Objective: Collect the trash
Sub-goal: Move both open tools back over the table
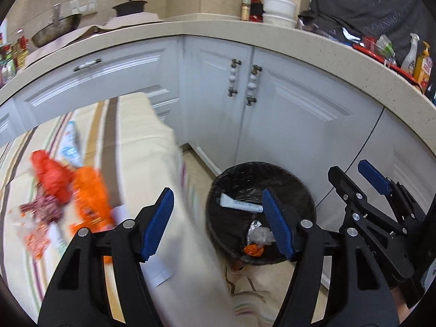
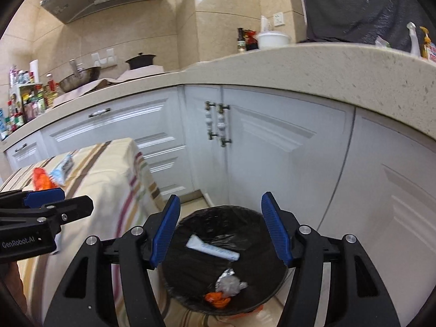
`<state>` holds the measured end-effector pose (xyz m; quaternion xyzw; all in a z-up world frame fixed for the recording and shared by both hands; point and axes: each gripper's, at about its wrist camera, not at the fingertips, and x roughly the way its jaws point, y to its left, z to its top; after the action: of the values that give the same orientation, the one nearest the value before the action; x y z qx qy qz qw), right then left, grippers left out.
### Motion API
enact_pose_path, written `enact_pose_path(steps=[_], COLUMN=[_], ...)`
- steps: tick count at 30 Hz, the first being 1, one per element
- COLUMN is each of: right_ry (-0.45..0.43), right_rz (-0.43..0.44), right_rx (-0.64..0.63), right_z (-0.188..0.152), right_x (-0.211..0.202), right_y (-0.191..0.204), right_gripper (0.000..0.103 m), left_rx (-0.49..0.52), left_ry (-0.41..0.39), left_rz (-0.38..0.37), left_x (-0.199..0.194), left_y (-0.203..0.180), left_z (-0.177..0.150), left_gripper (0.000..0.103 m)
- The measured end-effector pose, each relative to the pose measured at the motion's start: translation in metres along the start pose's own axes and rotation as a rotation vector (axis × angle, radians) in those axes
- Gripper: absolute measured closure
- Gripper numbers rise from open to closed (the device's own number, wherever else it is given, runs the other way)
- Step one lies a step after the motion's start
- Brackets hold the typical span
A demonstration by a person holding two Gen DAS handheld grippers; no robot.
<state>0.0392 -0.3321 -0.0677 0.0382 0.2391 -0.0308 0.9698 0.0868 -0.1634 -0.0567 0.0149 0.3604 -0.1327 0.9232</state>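
A black-lined trash bin (image 1: 218, 188) stands on the floor by the cabinets and holds a white tube (image 1: 239, 204), a clear crumpled wrapper (image 1: 261, 234) and an orange scrap (image 1: 253, 249). Red (image 1: 51, 174), orange (image 1: 92, 199) and white-blue (image 1: 70, 144) wrappers lie on the striped tablecloth (image 1: 136, 141). My left gripper (image 1: 220, 223) is open and empty, between table edge and bin. My right gripper (image 2: 220, 229) is open and empty above the bin (image 2: 196, 218), over the tube (image 2: 212, 248). The right gripper also shows in the left wrist view (image 1: 354, 171).
White cabinet doors (image 1: 286, 114) under a beige counter (image 1: 245, 32) stand behind the bin. The counter carries a wok (image 1: 54, 30), a pot, bottles (image 1: 246, 4) and a white bowl (image 1: 279, 5). The cloth-covered table edge hangs close left of the bin.
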Motion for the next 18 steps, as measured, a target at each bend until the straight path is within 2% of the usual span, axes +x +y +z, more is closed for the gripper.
enact_pose_path(steps=[9,18], right_ry=[0.003,0.035], right_rz=[0.137,0.275], right_rx=[-0.054,-0.149], right_z=[0.002,-0.003], right_x=[-0.02,-0.02], right_y=[0.061,0.131], right_gripper=[0.042,0.042], left_rx=[-0.077,-0.206], left_ry=[0.0,0.012], left_rz=[0.117,0.249], left_x=[-0.047,-0.079], left_y=[0.075,0.152], left_z=[-0.029,-0.061], left_gripper=[0.038,0.038])
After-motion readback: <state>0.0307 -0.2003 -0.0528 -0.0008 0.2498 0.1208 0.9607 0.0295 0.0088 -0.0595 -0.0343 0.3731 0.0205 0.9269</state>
